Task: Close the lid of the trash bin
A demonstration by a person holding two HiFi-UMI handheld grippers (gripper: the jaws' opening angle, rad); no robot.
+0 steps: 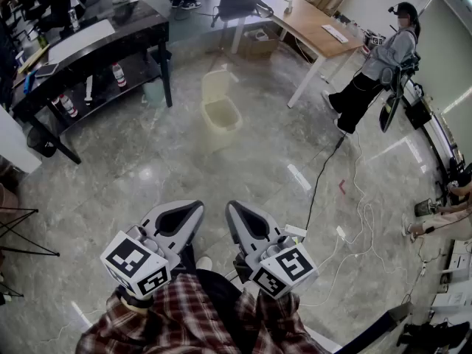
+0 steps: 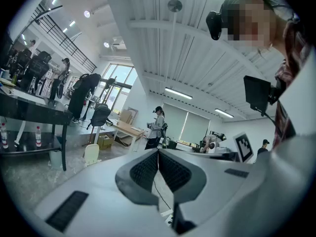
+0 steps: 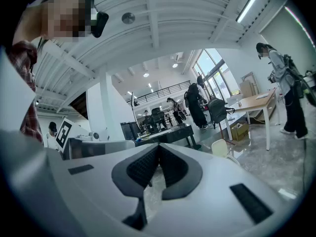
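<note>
A pale yellow trash bin [image 1: 222, 119] stands on the marble floor ahead of me, its lid [image 1: 214, 85] tipped up and open at the back. It shows small in the left gripper view as the bin [image 2: 92, 154] and in the right gripper view as the bin [image 3: 221, 148]. My left gripper [image 1: 193, 206] and right gripper [image 1: 234, 206] are held close to my body, well short of the bin. Both are shut with nothing between the jaws; the left gripper [image 2: 158, 153] and right gripper [image 3: 158, 147] point slightly upward.
A black table [image 1: 88, 46] with bottles on its lower shelf stands left of the bin. A wooden desk [image 1: 316, 28] and a cardboard box [image 1: 257, 43] are behind it. A person [image 1: 377, 68] stands at right. Cables [image 1: 346, 227] run across the floor at right.
</note>
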